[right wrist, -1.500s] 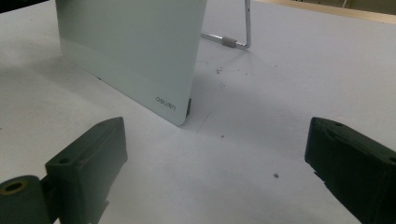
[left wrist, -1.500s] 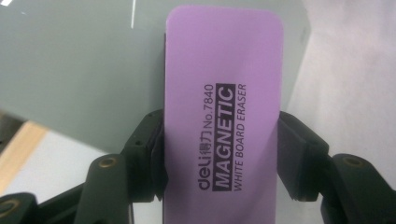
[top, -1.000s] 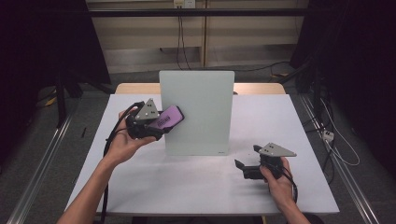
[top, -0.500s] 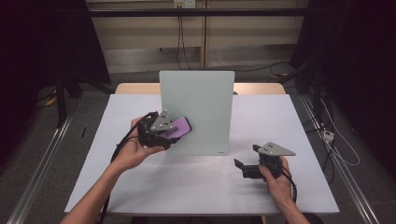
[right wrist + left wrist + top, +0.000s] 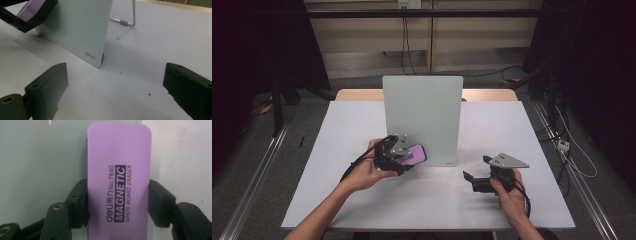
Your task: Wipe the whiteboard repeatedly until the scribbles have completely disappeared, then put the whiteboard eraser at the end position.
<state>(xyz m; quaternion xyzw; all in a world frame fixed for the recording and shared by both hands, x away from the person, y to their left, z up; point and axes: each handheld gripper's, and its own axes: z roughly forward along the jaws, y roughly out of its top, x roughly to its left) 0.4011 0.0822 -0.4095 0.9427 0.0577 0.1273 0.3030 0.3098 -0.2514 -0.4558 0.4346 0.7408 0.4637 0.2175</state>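
Observation:
A pale green whiteboard stands upright on a metal stand in the middle of the table. My left gripper is shut on a purple magnetic whiteboard eraser, held low against the board's lower left part. In the left gripper view the eraser sits between both pads, its label facing the camera, with the board behind it. My right gripper rests low on the table at the right, jaws wide apart with nothing between them. Its view shows the board's bottom corner and the eraser.
The white table has bare room to the right of the board and in front of it. Dark floor and metal rails lie around the table. Cables hang at the back wall.
My left gripper has carried the eraser down and to the right across the board's face, from its upper left edge to near its bottom. The right gripper has stayed put.

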